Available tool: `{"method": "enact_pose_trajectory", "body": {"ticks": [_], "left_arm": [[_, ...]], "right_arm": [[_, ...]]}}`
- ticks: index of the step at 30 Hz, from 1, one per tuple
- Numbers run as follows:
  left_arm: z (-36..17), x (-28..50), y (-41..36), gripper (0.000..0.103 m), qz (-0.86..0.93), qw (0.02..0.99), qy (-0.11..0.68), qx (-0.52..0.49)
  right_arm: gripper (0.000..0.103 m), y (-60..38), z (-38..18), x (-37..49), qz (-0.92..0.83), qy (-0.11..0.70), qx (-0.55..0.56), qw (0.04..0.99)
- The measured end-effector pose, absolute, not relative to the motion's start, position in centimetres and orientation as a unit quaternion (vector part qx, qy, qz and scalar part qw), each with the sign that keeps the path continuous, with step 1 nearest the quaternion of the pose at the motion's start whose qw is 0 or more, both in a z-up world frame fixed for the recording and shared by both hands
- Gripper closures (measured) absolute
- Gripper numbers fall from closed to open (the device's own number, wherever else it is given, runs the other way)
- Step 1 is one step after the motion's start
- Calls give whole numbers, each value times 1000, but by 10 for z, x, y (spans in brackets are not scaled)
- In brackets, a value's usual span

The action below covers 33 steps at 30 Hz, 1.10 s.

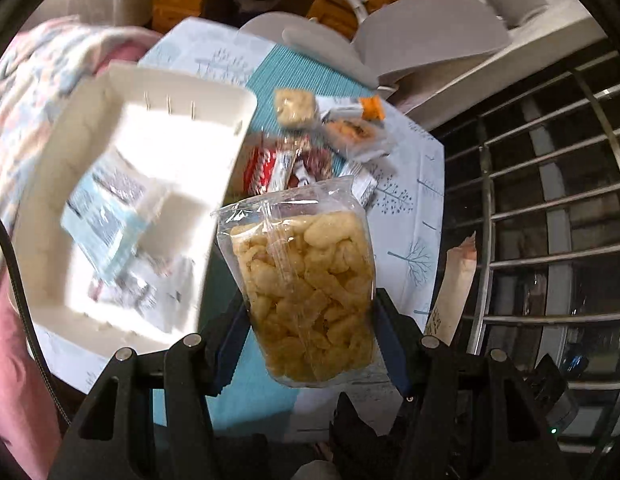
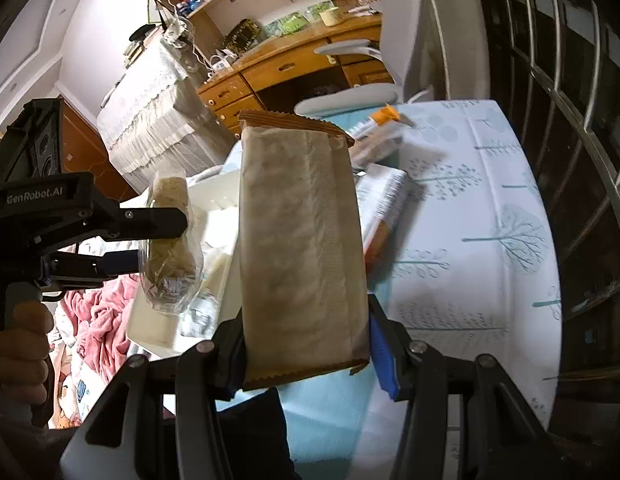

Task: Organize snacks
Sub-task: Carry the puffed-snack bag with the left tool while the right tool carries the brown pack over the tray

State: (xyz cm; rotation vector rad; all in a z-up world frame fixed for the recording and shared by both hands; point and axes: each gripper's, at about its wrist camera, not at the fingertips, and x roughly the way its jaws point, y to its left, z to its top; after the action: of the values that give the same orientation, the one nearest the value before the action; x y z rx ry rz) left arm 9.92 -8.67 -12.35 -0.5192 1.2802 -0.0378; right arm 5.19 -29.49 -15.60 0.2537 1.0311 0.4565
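Left gripper (image 1: 310,320) clamping a clear bag of pale puffed snacks (image 1: 305,292) between its blue pads, holding it up off the tabletop (image 1: 410,216). Same left gripper (image 2: 161,240) showing from the side in the right wrist view, pinching the clear bag (image 2: 169,240), with a hand (image 2: 17,356) wrapping the grip below it.

Right gripper (image 2: 305,344) closing narrowly on a tan paper-look packet (image 2: 301,248) with crimped brown ends, carrying it upright above the tabletop (image 2: 490,208). Edge of that packet (image 1: 454,288) peeking in at the right of the left wrist view.

Lying below and to the left of the clear bag: a white divided tray (image 1: 213,96), holding light-blue and silvery sachets (image 1: 105,208) in its compartments, blurred. Sitting beyond the bag on a teal mat (image 1: 293,72): a loose heap of small wrapped snacks (image 1: 310,148), among them a square pale biscuit pack (image 1: 293,106), red-and-white wrappers (image 1: 261,170) and an orange-tipped one (image 1: 370,108). Covering the tabletop: a pale cloth printed with blue trees.
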Motion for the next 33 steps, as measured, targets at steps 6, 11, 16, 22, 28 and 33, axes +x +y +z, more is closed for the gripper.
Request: {"method": "enact_pose_trajectory", "body": {"ticks": [6, 11, 16, 22, 28, 33], "left_arm": [[-99, 93, -46, 45, -26, 793, 573, -207], [-85, 90, -11, 45, -45, 808, 561, -175], [-86, 91, 22, 45, -64, 811, 562, -152], [-99, 96, 59, 45, -79, 814, 564, -117], [-113, 98, 81, 45, -110, 820, 560, -54], [-125, 97, 92, 45, -133, 822, 554, -18]], "right_arm": [[52, -253, -144, 46, 220, 474, 127, 843], [52, -214, -137, 42, 225, 466, 131, 845], [52, -179, -138, 42, 225, 464, 141, 845], [52, -143, -148, 43, 218, 468, 162, 841], [52, -110, -164, 43, 206, 472, 185, 837], [52, -91, -175, 42, 196, 475, 201, 834]]}}
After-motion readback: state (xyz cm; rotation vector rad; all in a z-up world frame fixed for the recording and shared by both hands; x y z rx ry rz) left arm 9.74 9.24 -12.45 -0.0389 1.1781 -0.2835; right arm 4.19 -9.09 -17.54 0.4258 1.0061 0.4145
